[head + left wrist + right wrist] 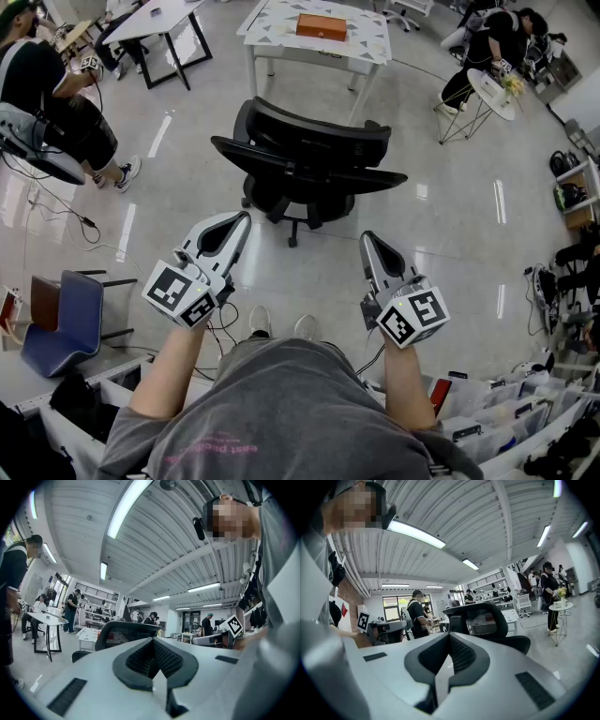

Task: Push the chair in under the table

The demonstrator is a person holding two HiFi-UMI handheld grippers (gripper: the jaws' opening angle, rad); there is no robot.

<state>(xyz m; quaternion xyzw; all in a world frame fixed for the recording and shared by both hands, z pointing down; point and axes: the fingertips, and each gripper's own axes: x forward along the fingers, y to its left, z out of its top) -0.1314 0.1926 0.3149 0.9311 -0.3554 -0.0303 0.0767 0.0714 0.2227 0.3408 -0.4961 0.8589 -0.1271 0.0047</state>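
Right now the black chair point(305, 164) stands on the shiny floor point(450, 234), in front of the white table point(367, 42). It is not under the table, and there is a gap between them. A brown box point(322, 26) lies on the table. The left hand-held gripper point(241, 218) is closed tight with nothing in it. It is near the chair but does not touch it. The right hand-held gripper point(367, 237) is closed and empty too, and it stops just short of the chair. Both point toward the chair. A blue chair point(61, 323) sits well apart at the left
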